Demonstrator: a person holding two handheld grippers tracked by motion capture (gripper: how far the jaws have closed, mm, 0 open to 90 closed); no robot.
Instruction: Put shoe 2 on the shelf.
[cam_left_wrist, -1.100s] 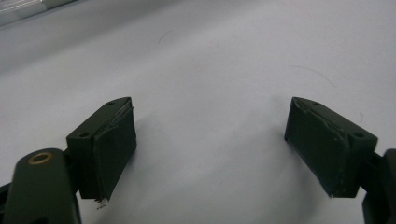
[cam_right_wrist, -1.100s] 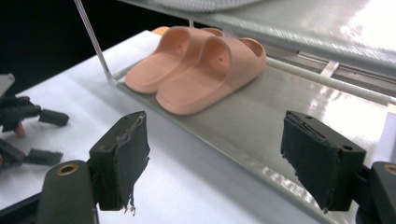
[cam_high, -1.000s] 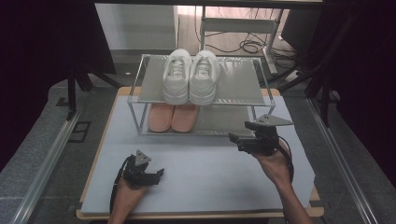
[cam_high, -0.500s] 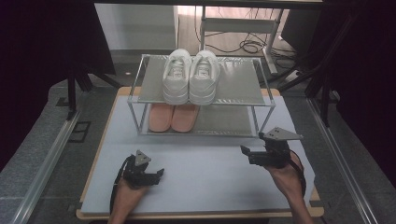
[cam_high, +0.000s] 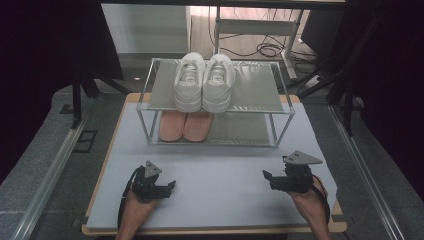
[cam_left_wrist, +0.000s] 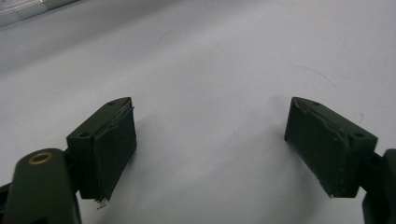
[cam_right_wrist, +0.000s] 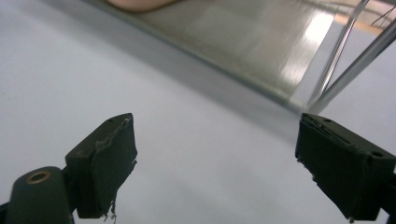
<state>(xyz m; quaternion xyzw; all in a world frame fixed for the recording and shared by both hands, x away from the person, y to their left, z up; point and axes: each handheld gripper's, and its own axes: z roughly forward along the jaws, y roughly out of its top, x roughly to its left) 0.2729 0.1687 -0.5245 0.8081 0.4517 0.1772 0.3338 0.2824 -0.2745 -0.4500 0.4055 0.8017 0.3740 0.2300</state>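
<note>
Two-tier shoe rack (cam_high: 280, 111) sits at 12 o'clock on the table (cam_high: 225, 170): thin metal rod frame w/ brushed, slightly shiny sheet-metal shelves. Top shelf has a pair of white sneakers (cam_high: 205, 82), chunky soles, laces up, side by side and touching. Bottom shelf has a pair of flat salmon-pink slippers (cam_high: 185, 125), smooth and rounded, right under the sneakers.

Left tool (cam_high: 171, 185) is down at approx 7 o'clock, held in a hand, w/ a grey three-cornered plate on top. In the left gripper view its two black jaws stand wide apart, nothing between them, rubbery pads frayed at the edges, just the matte pale mat below. Right tool (cam_high: 266, 174) is at approx 5 o'clock, also hand-held, jaws pointing toward 9 o'clock. Right gripper view: jaws also spread wide, empty, touching nothing; the rack's lower shelf edge, a couple of its rods and a bit of pink slipper show beyond them.

Both tools are well apart from the rack and from each other.

Table is a wood board covered by a pale grey-lavender sheet, faint scratches on it. Grey carpet-ish floor around, metal rails at 3 and 9, dark curtains on the sides, cables on the floor at 12.
</note>
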